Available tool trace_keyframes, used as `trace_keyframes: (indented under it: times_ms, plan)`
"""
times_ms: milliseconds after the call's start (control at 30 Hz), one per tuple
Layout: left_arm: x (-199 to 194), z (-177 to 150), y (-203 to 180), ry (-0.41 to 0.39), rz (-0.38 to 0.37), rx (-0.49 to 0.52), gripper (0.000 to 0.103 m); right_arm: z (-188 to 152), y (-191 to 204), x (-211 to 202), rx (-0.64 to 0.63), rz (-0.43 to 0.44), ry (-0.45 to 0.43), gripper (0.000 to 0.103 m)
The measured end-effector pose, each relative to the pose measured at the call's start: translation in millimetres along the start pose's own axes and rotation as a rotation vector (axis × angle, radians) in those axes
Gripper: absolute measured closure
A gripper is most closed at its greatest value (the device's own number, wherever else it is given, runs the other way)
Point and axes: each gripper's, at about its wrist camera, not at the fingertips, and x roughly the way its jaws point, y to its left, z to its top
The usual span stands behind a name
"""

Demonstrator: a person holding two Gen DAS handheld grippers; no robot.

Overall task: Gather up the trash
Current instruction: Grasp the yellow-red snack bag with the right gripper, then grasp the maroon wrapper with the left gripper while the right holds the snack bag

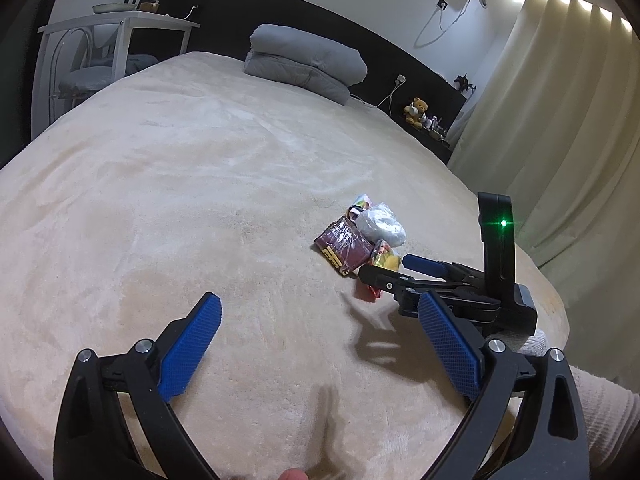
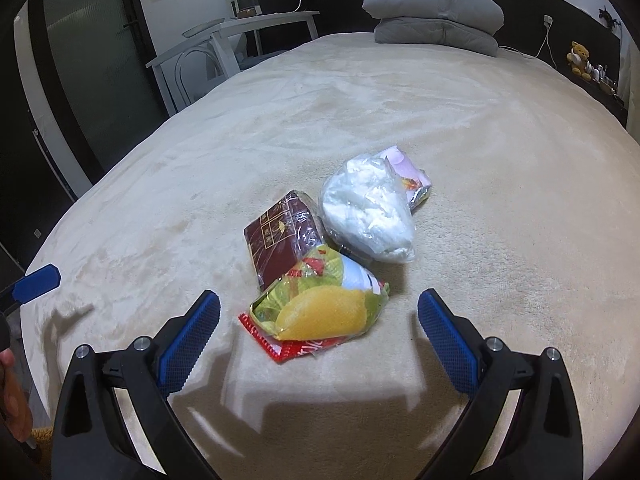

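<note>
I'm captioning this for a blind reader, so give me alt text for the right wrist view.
The right gripper, jaws open and empty, points down at a small pile of trash on a beige bed: a yellow-green snack bag, a red wrapper, a maroon packet and a white plastic bag. A folded grey blanket lies at the far end.

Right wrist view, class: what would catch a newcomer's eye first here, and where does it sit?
A small heap of bright trash in the middle of the cream bed cover: a yellow-and-green snack bag nearest, a maroon packet behind it, and a crumpled white plastic bag to the right. The right tongs, open, frame the snack bag, while a folded grey duvet lies at the far end.
</note>
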Motion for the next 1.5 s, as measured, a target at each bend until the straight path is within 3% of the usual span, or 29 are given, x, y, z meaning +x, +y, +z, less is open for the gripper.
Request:
trace_keyframes:
  times_ms: [67, 167, 700, 1333, 1500]
  plan:
    - [1, -1, 0, 0.003, 0.004, 0.000, 0.007, 2, 1, 5, -0.010, 0.000, 0.016, 0.006]
    - [3, -2, -2, 0.012, 0.007, 0.009, 0.007, 4, 2, 10, -0.028, -0.015, 0.038, 0.031]
    - [14, -1, -6, 0.030, 0.039, 0.036, 0.007, -7, -10, -37, 0.015, 0.048, -0.013, 0.033]
    - [90, 13, -53, 0.081, 0.091, 0.278, 0.007, -28, -41, -107, 0.023, 0.084, -0.060, 0.033]
    - [118, 15, -64, 0.128, 0.134, 0.346, 0.007, -32, -50, -117, 0.023, 0.083, -0.064, 0.033]
